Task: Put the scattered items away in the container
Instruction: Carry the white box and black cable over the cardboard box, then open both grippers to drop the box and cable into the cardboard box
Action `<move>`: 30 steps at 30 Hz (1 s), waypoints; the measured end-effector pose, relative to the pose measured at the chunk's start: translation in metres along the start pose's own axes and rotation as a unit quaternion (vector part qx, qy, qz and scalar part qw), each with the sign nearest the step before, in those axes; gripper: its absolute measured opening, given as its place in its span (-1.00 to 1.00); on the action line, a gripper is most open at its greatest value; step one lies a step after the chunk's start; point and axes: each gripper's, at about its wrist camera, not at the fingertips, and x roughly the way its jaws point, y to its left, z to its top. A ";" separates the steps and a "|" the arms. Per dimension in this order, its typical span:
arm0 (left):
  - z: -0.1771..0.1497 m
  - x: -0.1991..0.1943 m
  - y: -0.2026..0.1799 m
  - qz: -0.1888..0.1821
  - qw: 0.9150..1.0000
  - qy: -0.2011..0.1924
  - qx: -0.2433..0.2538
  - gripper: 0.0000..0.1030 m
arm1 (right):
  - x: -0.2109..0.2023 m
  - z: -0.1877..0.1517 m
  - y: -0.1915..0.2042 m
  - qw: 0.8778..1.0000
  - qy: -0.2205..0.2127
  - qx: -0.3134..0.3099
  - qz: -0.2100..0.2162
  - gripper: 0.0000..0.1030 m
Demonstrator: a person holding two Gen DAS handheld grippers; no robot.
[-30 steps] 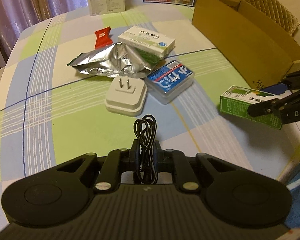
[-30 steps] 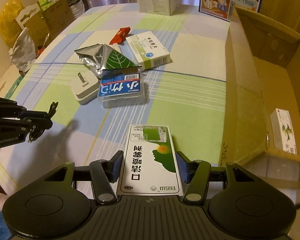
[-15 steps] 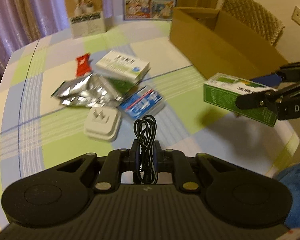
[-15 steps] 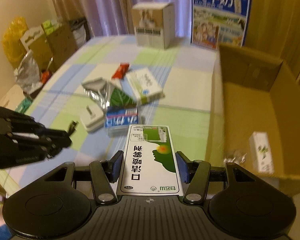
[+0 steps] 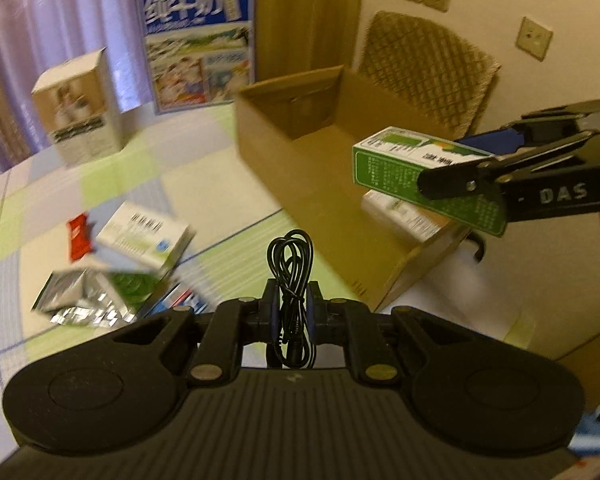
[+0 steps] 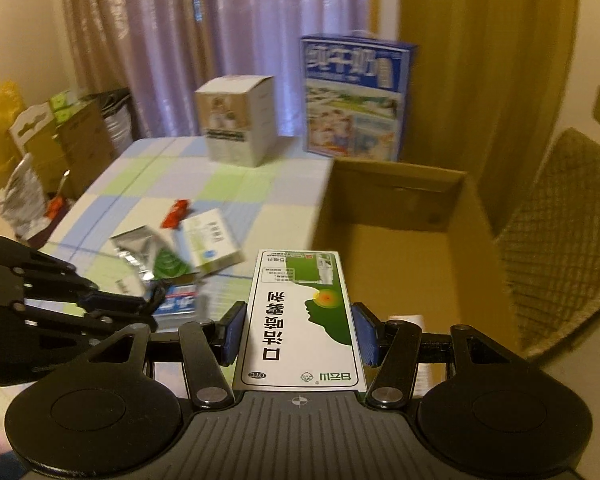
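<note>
While one white box (image 5: pixel 404 216) already lies in the cardboard container (image 6: pixel 396 248), left gripper (image 5: pixel 291 312) pinches a coiled cable (image 5: pixel 291 272), right gripper (image 6: pixel 300 332) clamps the green box (image 6: pixel 302 320) above the container's near end; several items (image 5: pixel 100 276) remain on the counter (image 5: pixel 112 168).

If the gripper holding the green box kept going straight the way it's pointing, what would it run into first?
Probably nothing before the open cardboard box: the right gripper, shut on the green medicine box, points down into it. First contact would likely be the box's floor, perhaps near the white carton already inside, though depth is unclear.
</note>
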 end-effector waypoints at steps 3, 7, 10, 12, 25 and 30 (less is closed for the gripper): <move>0.017 0.006 -0.015 -0.008 1.000 -0.005 0.010 -0.81 | -0.002 0.001 -0.024 1.000 0.001 0.012 -0.011 0.02; 0.037 0.017 -0.034 -0.018 1.000 -0.009 0.020 -0.81 | -0.001 -0.001 -0.049 1.000 0.003 0.023 -0.021 0.02; 0.049 0.026 -0.046 -0.027 0.999 -0.009 0.023 -0.81 | -0.002 -0.004 -0.067 0.999 0.002 0.034 -0.026 0.02; 0.055 0.032 -0.053 -0.031 0.999 -0.008 0.025 -0.81 | -0.001 -0.005 -0.078 0.999 0.002 0.042 -0.026 0.02; 0.087 0.083 -0.071 -0.057 0.998 0.004 0.012 -0.81 | 0.015 -0.013 -0.122 0.996 0.014 0.080 -0.030 0.02; 0.090 0.103 -0.074 -0.064 0.998 0.014 0.008 -0.81 | 0.023 -0.013 -0.127 0.996 0.015 0.083 -0.029 0.02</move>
